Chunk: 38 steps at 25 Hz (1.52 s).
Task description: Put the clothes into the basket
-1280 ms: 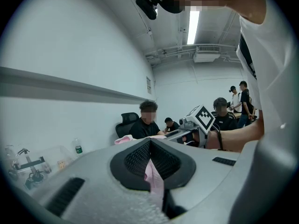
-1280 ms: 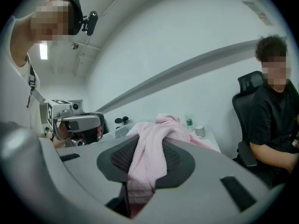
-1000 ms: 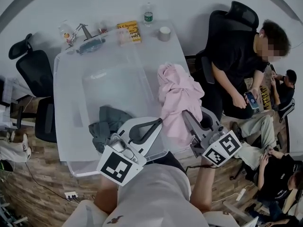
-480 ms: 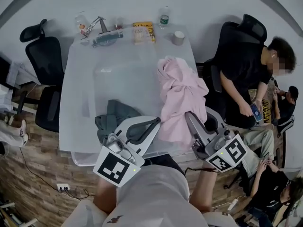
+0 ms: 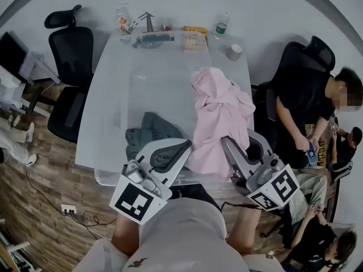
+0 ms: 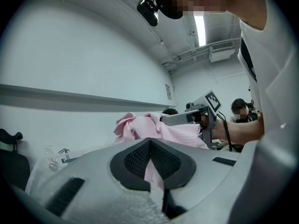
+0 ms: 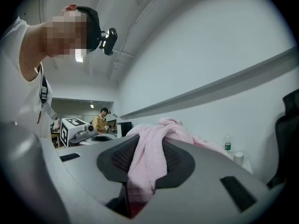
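Garment: pink garment (image 5: 218,118), a loose, crumpled cloth, bunched in folds.
Location: it stretches from the near edge of the tabletop (image 5: 113,95) away across its right half. We cannot tell whether the far bulk rests on the surface or hangs just above it.
Handling: we judge it light, soft and limp. It will sag, trail and swing, and it is neither fragile nor slippery.
Grasp points: take a gathered fold or hem at the near edge, at two points set apart, so that less cloth drags.
Left claw: the left claw (image 5: 180,149) is closed on a thin strip of the pink cloth.
Right claw: the right claw (image 5: 229,147) is clamped on a thicker fold of the same cloth.
Pose: both claws point level, side by side, close before the person's body, with the forearms behind them.
Nearby: a grey-green garment (image 5: 146,135) lies just beside the left claw.
Basket: we cannot tell it apart from the pale tabletop.
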Motion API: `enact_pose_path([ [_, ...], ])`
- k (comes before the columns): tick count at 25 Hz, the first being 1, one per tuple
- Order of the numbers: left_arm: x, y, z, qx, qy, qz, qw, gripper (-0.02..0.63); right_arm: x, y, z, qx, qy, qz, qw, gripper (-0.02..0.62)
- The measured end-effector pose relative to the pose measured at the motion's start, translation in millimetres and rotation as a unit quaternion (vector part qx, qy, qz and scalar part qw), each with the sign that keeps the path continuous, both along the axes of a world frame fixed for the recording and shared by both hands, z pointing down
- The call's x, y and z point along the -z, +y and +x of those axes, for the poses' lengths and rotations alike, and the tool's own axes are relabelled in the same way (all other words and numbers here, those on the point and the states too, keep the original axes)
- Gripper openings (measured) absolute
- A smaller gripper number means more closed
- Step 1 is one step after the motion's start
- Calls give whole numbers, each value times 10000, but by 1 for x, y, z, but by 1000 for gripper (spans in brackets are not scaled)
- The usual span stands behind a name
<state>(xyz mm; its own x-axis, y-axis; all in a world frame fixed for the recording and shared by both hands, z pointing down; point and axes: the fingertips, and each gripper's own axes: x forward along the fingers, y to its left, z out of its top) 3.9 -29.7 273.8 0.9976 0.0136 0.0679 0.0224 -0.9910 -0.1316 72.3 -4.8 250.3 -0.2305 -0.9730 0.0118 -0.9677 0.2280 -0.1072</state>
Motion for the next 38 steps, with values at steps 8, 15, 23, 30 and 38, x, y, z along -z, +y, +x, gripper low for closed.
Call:
enact_pose_path([
  [8,1,-15,-33,457,10,-35,9989,6,3,-20,-36,526,87,-33,9986,94],
  [15,-9,-33,-74,895,-29,-92,9959,6,-9,-43,-79,1050,33,-97,9944,95],
  [23,-17,-34,-77,1360,-187,-167,9904,6,-27,-53,-86,1597,-153,-286,9866,94],
  [30,-26,-37,-80,1706,-293,-266,9845,6,-45,-63,-90,1969,-277,-478,9789,94],
  [38,-45,-46,-121,2062,-264,-655,9760,6,-74,-76,-134,2299,-306,-795,9695,94],
])
